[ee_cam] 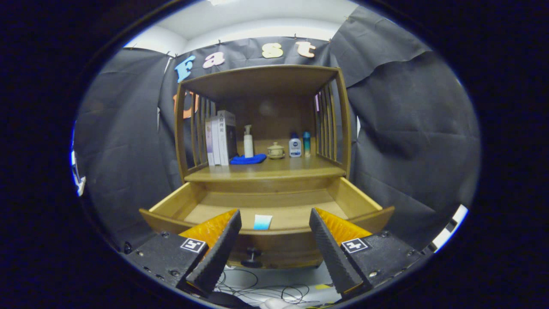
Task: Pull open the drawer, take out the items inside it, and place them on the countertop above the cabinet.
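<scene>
Drawer (274, 206) stands pulled open, small blue packet (262, 222) left inside near its front; gripper (274, 234) jaws wide apart, holding nothing, countertop (300, 169) placement pending.

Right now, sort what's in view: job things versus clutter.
Job: open drawer; small blue-and-white item inside it; countertop; gripper, fingers apart, holding nothing.
Clutter: books; pump bottle; blue cloth; lidded pot; two bottles.
</scene>
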A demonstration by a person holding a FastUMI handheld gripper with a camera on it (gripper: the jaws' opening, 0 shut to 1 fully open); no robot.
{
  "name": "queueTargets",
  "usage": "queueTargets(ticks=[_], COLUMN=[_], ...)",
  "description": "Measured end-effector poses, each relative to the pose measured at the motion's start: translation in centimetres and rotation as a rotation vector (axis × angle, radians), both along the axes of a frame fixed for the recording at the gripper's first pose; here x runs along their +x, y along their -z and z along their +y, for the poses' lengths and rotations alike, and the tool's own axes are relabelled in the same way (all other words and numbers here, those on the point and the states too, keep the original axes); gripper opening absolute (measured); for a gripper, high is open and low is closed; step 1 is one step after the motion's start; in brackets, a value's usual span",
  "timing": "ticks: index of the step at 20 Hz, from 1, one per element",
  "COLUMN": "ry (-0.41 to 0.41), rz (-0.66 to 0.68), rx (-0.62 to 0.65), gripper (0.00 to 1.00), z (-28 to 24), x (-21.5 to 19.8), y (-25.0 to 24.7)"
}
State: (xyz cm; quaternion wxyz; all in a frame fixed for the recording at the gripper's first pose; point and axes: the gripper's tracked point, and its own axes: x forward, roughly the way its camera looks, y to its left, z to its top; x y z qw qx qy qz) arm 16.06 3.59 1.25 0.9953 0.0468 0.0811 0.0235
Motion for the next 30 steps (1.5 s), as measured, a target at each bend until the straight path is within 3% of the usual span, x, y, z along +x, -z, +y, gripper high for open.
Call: queueTargets(ticks=[4,10,18,20,24,30], ry=[0.019,-0.01,-0.123,-0.119,-0.099,-0.094], rz=[0.024,0.177,0.602,0.698,0.816,1.0], rx=[0.012,-0.005,-0.065,-0.041,-0.14,-0.17], gripper=[1.0,0.99,1.0,1.0,0.99,0.96], z=[-1.0,0.6,4.9,5.6,5.4,6.0], x=[4.1,11.2,16.5,17.1,17.1,15.0], y=[-5.0,-6.1,1.7,4.5,8.3,13.1])
